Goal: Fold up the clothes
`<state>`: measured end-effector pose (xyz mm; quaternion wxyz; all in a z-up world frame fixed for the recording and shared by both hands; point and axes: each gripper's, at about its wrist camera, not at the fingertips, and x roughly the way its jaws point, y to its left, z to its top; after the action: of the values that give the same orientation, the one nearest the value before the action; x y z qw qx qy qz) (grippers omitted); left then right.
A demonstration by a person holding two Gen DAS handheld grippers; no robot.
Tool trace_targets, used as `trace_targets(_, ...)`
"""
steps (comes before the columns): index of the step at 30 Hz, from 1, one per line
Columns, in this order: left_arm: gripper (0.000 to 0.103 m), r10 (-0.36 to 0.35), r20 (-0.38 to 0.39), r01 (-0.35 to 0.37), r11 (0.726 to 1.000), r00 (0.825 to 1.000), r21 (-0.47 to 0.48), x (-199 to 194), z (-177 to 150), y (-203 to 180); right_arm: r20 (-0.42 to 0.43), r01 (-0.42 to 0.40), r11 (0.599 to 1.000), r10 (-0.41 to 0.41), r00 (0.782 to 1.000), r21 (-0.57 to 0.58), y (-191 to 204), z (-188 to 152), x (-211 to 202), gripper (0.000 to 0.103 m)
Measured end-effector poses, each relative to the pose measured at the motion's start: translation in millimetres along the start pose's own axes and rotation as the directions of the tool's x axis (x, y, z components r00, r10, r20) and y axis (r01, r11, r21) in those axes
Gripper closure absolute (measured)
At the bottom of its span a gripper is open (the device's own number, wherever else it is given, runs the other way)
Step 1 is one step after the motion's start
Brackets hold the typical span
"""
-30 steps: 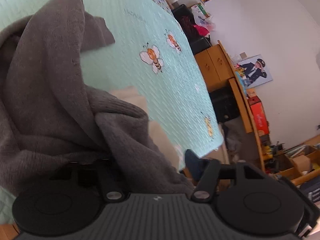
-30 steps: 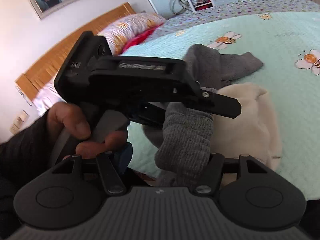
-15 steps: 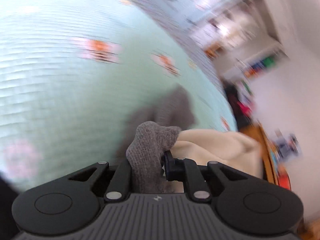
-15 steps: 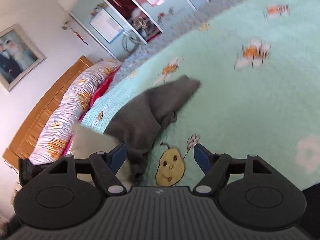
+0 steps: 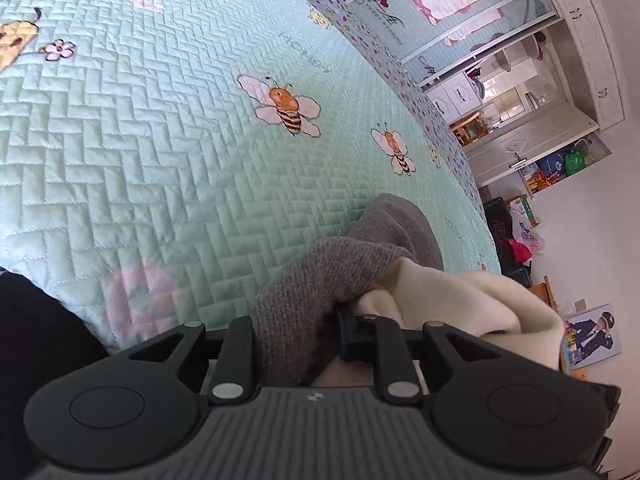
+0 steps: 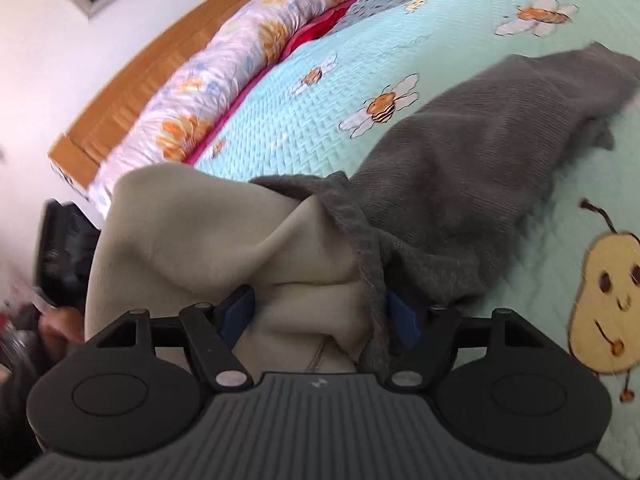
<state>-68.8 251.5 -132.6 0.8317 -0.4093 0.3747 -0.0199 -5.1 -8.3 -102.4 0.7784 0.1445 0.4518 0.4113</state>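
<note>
- Left wrist view: the left gripper (image 5: 296, 334) has a bunched grey knitted garment (image 5: 344, 264) between its fingers (image 5: 236, 344); the knit fills the narrow gap and both fingers press on it, while the jaws are easing open at this moment.
- Left wrist view: a cream fleece garment (image 5: 472, 304) lies against the right side of the grey knit, spilling over the right-hand finger and towards the right edge of the bed.
- Left wrist view: both garments sit near the lower edge of the mint quilted bedspread (image 5: 140, 140), which is printed with bees; the grey knit rests on it just beyond the fingertips.
- Left wrist view: a wardrobe (image 5: 568, 52) and cluttered shelves stand past the bed's far right corner.
- Right wrist view: the right gripper (image 6: 320, 314) stands wide, with a fold of the cream fleece garment (image 6: 208, 232) and the hem of the grey knitted garment (image 6: 480, 152) between its blue pads (image 6: 236, 312); I cannot tell whether the pads press on the cloth.
- Right wrist view: the grey knit stretches away across the bedspread (image 6: 304, 120) towards its right edge, lying flat beside a bee print.
- Right wrist view: a floral pillow (image 6: 224, 80) lies along the wooden headboard (image 6: 132, 80) at the far left edge of the bed.
</note>
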Motion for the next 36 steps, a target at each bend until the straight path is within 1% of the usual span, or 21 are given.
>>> trace_targets(2, 0.081, 0.001, 0.011, -0.001, 1.000, 1.000, -0.028, -3.4, 0.5, 8.0, 0.002, -0.012, 1.000, 0.012, 1.000, 0.026, -1.4, 7.5, -2.5, 0.029)
trace_targets(4, 0.080, 0.005, 0.012, -0.005, 0.999, 1.000, -0.045, -5.8, 0.4, 13.0, 0.070, -0.040, 0.996, 0.034, 0.997, 0.082, -16.3, 13.9, -21.3, 0.029)
trace_targets(6, 0.080, 0.007, 0.010, -0.007, 0.999, 1.000, -0.050, -3.8, 0.6, 15.2, 0.169, -0.046, 0.981, 0.013, 0.985, 0.190, -43.7, 20.7, -43.6, 0.028)
trace_targets(8, 0.080, 0.007, 0.007, -0.006, 0.999, 1.000, -0.051, -0.7, 1.7, 15.7, 0.241, -0.024, 0.942, -0.061, 0.969, 0.334, -80.8, 25.2, -63.0, 0.028)
trace_targets(11, 0.080, 0.006, 0.003, -0.005, 0.999, 1.000, -0.050, 3.1, 3.5, 14.2, 0.240, 0.045, 0.878, -0.179, 0.954, 0.476, -124.3, 36.1, -64.1, 0.027)
trace_targets(14, 0.080, 0.005, 0.001, -0.005, 0.999, 1.000, -0.046, 2.9, 3.8, 12.1, 0.238, 0.037, 0.869, -0.176, 0.955, 0.493, -143.5, 49.8, -41.6, 0.027)
trace_targets(16, 0.080, 0.006, 0.001, -0.006, 0.999, 1.000, -0.050, 2.6, 4.2, 11.6, 0.214, 0.063, 0.858, -0.197, 0.957, 0.510, -150.2, 57.7, -21.8, 0.028)
trace_targets(18, 0.080, 0.006, 0.001, -0.006, 0.999, 1.000, -0.052, 1.9, 5.3, 10.2, 0.233, 0.014, 0.855, -0.157, 0.960, 0.518, -151.5, 62.9, -2.8, 0.043)
trace_targets(19, 0.080, 0.003, 0.001, -0.003, 0.999, 1.000, -0.048, 1.9, 8.0, 7.2, 0.246, -0.011, 0.848, -0.142, 0.959, 0.529, -152.5, 65.7, 0.7, 0.065)
trace_targets(20, 0.080, -0.002, 0.001, 0.002, 0.999, 1.000, -0.041, 2.2, 11.6, 3.2, 0.266, -0.035, 0.842, -0.130, 0.955, 0.538, -153.9, 71.0, 0.7, 0.082)
trace_targets(21, 0.080, -0.006, 0.001, 0.006, 0.999, 1.000, -0.034, 2.4, 15.2, -0.8, 0.285, -0.059, 0.835, -0.119, 0.951, 0.546, -155.3, 76.4, 0.6, 0.091)
trace_targets(22, 0.081, -0.017, 0.002, 0.017, 1.000, 1.000, -0.025, 2.9, 19.7, -7.1, 0.309, -0.083, 0.830, -0.110, 0.945, 0.551, -155.9, 82.1, -1.2, 0.091)
trace_targets(24, 0.080, -0.064, 0.011, 0.063, 0.998, 0.998, 0.014, 5.1, 32.3, -29.5, 0.402, -0.131, 0.845, -0.105, 0.910, 0.518, -148.3, 98.8, -27.6, 0.092)
trace_targets(26, 0.080, -0.114, 0.020, 0.113, 0.992, 0.993, 0.058, 7.5, 45.5, -53.2, 0.517, -0.179, 0.881, -0.084, 0.852, 0.438, -134.2, 115.6, -72.0, 0.092)
trace_targets(27, 0.080, -0.145, 0.029, 0.142, 0.986, 0.989, 0.090, 9.2, 52.2, -68.6, 0.572, -0.197, 0.899, -0.071, 0.817, 0.392, -126.1, 123.5, -95.0, 0.092)
trace_targets(30, 0.080, -0.250, 0.051, 0.237, 0.954, 0.967, 0.182, 15.6, 71.9, -118.9, 0.727, -0.146, 0.974, -0.027, 0.686, 0.174, -80.4, 131.4, -178.9, 0.092)
trace_targets(32, 0.076, -0.318, 0.050, 0.297, 0.922, 0.947, 0.250, 22.1, 83.3, -152.0, 0.804, -0.058, 0.997, -0.013, 0.595, 0.059, -51.5, 120.6, -228.3, 0.091)
trace_targets(33, 0.073, -0.334, 0.032, 0.311, 0.907, 0.942, 0.285, 28.7, 85.5, -165.5, 0.833, -0.009, 1.000, -0.016, 0.553, 0.025, -40.6, 111.9, -249.8, 0.091)
trace_targets(34, 0.072, -0.340, 0.009, 0.320, 0.893, 0.940, 0.316, 36.1, 86.8, -177.5, 0.840, 0.012, 0.999, -0.040, 0.541, 0.039, -40.8, 100.7, -263.6, 0.089)
trace_targets(35, 0.070, -0.326, -0.015, 0.311, 0.887, 0.945, 0.340, 45.2, 83.3, -184.7, 0.844, 0.030, 0.998, -0.064, 0.532, 0.057, -42.2, 89.3, -276.1, 0.087)
trace_targets(36, 0.070, -0.302, -0.040, 0.295, 0.884, 0.953, 0.362, 55.0, 77.7, -189.7, 0.829, 0.032, 0.995, -0.097, 0.550, 0.096, -51.2, 76.3, -280.6, 0.086)
